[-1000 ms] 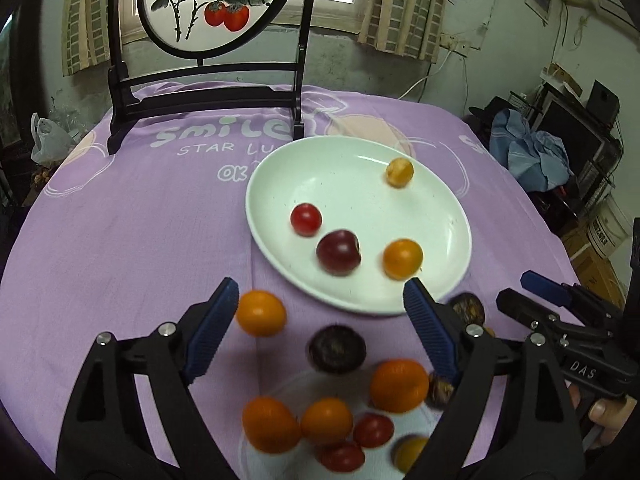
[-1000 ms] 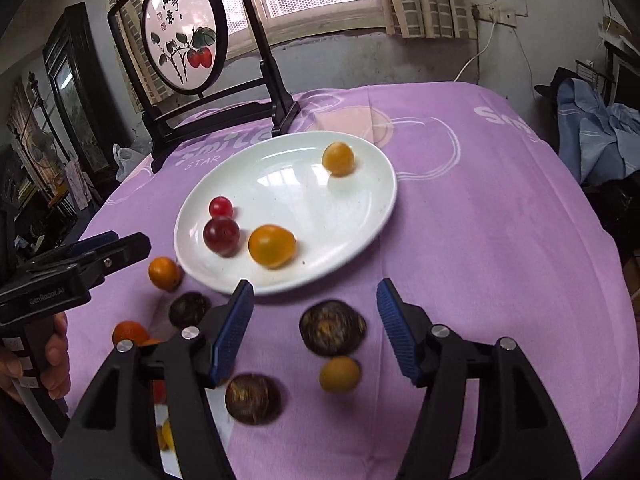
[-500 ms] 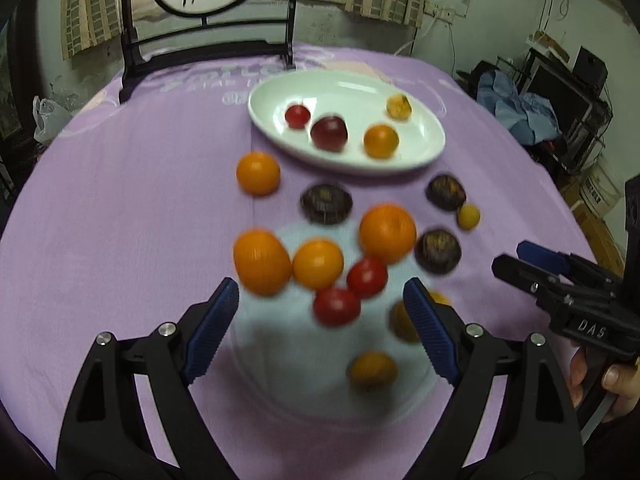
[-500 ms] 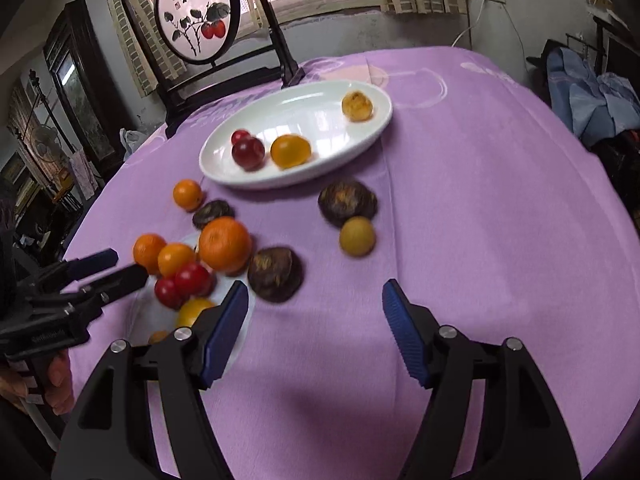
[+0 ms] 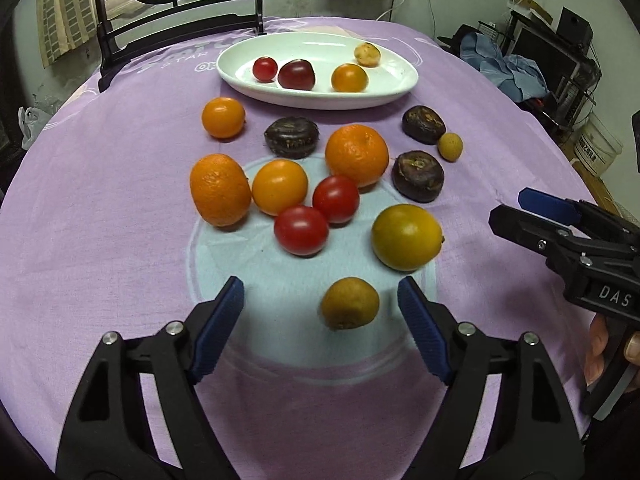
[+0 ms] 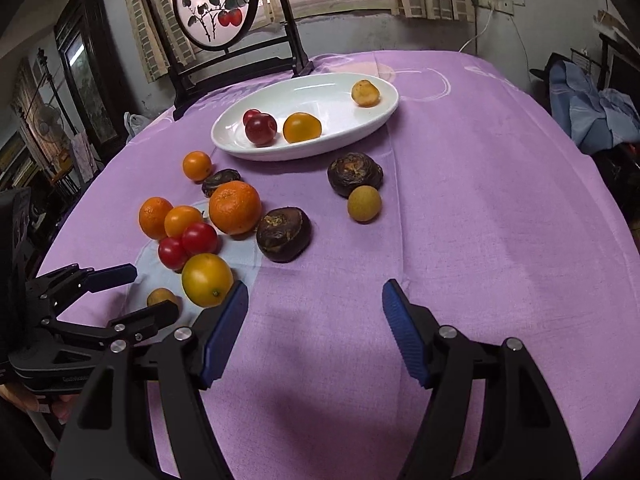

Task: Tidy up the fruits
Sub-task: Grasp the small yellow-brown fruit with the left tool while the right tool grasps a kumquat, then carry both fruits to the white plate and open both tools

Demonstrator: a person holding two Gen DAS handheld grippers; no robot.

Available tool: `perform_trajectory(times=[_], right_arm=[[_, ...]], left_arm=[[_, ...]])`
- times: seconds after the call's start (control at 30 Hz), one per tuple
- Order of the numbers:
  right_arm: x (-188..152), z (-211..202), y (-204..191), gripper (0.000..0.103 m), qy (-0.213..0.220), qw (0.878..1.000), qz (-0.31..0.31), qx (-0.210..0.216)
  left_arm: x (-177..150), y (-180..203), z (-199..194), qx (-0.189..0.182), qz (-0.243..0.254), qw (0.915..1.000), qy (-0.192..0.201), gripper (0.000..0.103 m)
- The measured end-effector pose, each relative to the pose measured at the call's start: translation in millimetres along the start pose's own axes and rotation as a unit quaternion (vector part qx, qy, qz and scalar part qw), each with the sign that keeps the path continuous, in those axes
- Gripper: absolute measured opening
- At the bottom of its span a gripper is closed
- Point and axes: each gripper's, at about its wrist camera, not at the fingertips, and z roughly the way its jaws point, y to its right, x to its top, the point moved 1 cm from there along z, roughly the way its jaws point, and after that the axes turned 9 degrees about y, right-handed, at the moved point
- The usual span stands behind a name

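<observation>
While my left gripper closes, a small brownish fruit sits between its pads, not yet touched. My right gripper is open over bare purple cloth, holding nothing. Oranges, tomatoes and dark fruits lie loose; four fruits sit in the white plate.

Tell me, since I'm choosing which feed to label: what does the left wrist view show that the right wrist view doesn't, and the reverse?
Only the left wrist view shows the small brown fruit whole, lying between the closing left gripper fingers, untouched, and a black speaker.

Only the right wrist view shows the whole round painted screen, a dark cabinet, and the right gripper open over bare cloth.

Both show the white plate holding four fruits, and the loose fruits on the purple tablecloth.
</observation>
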Motion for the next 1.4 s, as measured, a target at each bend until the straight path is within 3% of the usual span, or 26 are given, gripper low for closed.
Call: perform_trajectory(times=[0.1,0.13,0.17,0.2,0.23,0.47,0.83,0.97,1.03,1.17,1.2,1.4], right_arm=[[-1,-1,-1,0.070,0.000,1.000,-0.002,0.002],[-2,-1,-1,0.070,0.000,1.000,-0.002,0.003],[-2,-1,-1,0.070,0.000,1.000,-0.003,0.003],[-1,-1,-2,0.070,0.000,1.000,-0.004,0.002],[-1,-1,-3,0.070,0.000,1.000,-0.006,0.000],[4,9,-7,0.070,-0.016,0.998,-0.046,-0.038],[35,48,19,0.070,-0.019,0.994,-0.038,-0.104],[39,66,17,0.068,-0.033,0.993,-0.052,-0.105],[40,74,14,0.053,-0.042,0.992,-0.059,-0.105],[41,83,15,0.038,-0.041,0.992,-0.058,-0.107],[41,83,15,0.026,-0.040,0.992,-0.059,-0.107],[42,66,17,0.026,-0.034,0.995,-0.047,-0.087]], left_arm=[[-1,1,7,-0.003,0.000,0.9999,-0.010,0.055],[-1,1,7,0.002,0.006,1.0000,-0.006,0.053],[-2,3,7,0.007,0.015,0.9999,-0.006,0.045],[-3,6,6,0.003,0.024,0.9997,-0.004,0.031],[-4,7,4,-0.009,0.028,0.9996,-0.004,0.028],[-6,-1,-3,-0.014,0.026,0.9996,-0.001,0.028],[-10,-13,-4,-0.019,0.019,0.9996,0.006,0.028],[-10,-13,-4,-0.024,0.014,0.9996,0.006,0.028],[-10,-14,-3,-0.025,0.013,0.9996,0.006,0.028],[-10,-14,-3,-0.024,0.012,0.9996,0.006,0.028],[-10,-14,-3,-0.024,0.012,0.9996,0.006,0.028],[-6,-13,-5,-0.020,0.017,0.9996,0.005,0.028]])
